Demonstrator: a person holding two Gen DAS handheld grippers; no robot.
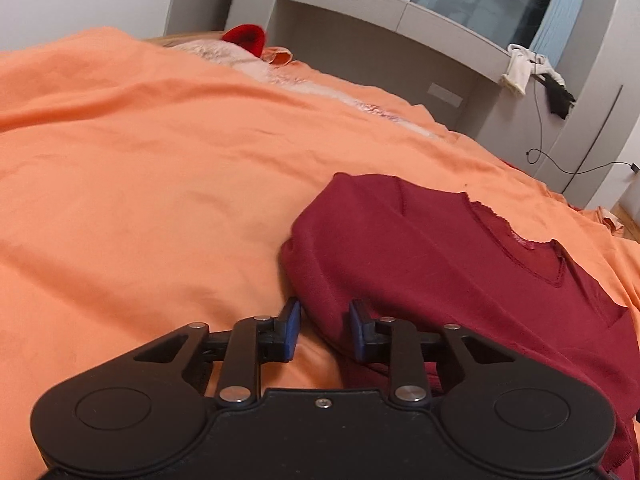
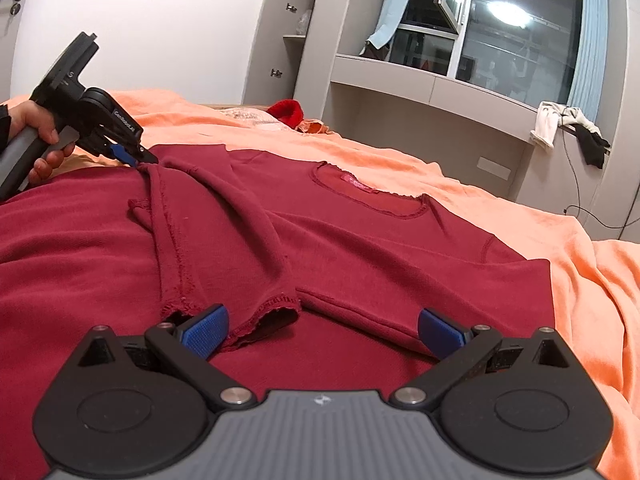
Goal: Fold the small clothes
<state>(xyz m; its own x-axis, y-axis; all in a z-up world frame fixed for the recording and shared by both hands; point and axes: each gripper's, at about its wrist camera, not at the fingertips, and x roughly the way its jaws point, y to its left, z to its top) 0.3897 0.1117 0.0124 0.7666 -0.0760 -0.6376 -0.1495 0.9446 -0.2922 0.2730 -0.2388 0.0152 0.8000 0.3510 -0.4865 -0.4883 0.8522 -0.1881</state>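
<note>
A dark red long-sleeved top (image 2: 360,240) lies flat on the orange bedspread (image 2: 520,220), with its scalloped neckline at the far side. One sleeve (image 2: 224,240) is folded across the body, and its cuff (image 2: 272,316) ends just ahead of my right gripper (image 2: 324,330). That gripper is wide open above the fabric and holds nothing. My left gripper (image 1: 325,320) is at the folded shoulder edge of the top (image 1: 420,260). Its blue pads stand a little apart, with the fabric's edge lying between them, not pinched. The right wrist view shows the left gripper (image 2: 138,156) held by a hand (image 2: 40,132).
A bright red knitted item (image 2: 286,112) and a pale pillow lie at the head of the bed. Behind the bed is a grey shelf unit under a window. White and black garments (image 2: 560,128) hang off the shelf and a cable trails down. Orange bedspread (image 1: 160,160) spreads out to the left.
</note>
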